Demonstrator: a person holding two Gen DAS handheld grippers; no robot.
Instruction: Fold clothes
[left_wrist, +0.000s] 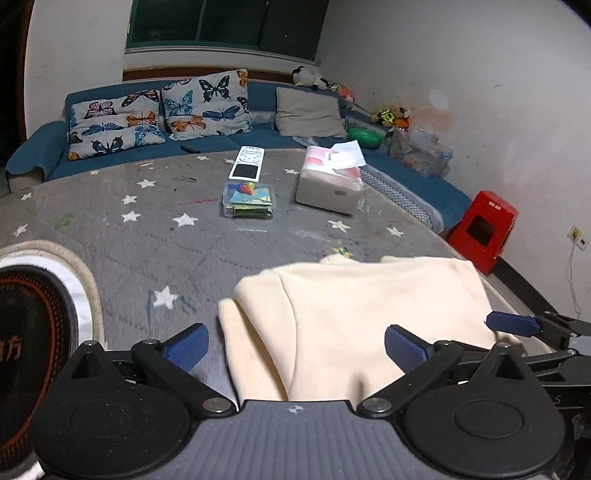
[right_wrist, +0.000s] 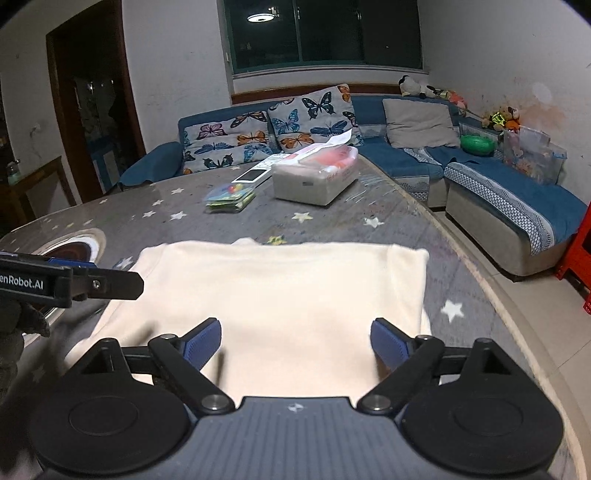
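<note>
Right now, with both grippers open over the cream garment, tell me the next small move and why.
Probably lower the right gripper and close it on the near edge of the cream garment. Both it and the left gripper are open and hold nothing, and the cloth lies flat on the table, seemingly already folded at least once, so a further fold needs a grip first.

Your left wrist camera is looking low and forward over its spread jaws, close above the cream garment (left_wrist: 369, 317) on the desk (left_wrist: 147, 229). Your right wrist camera is facing the same way from further right. Both are sharing the garment, desk and blue sofa (right_wrist: 406, 155) beyond the jaws.
</note>
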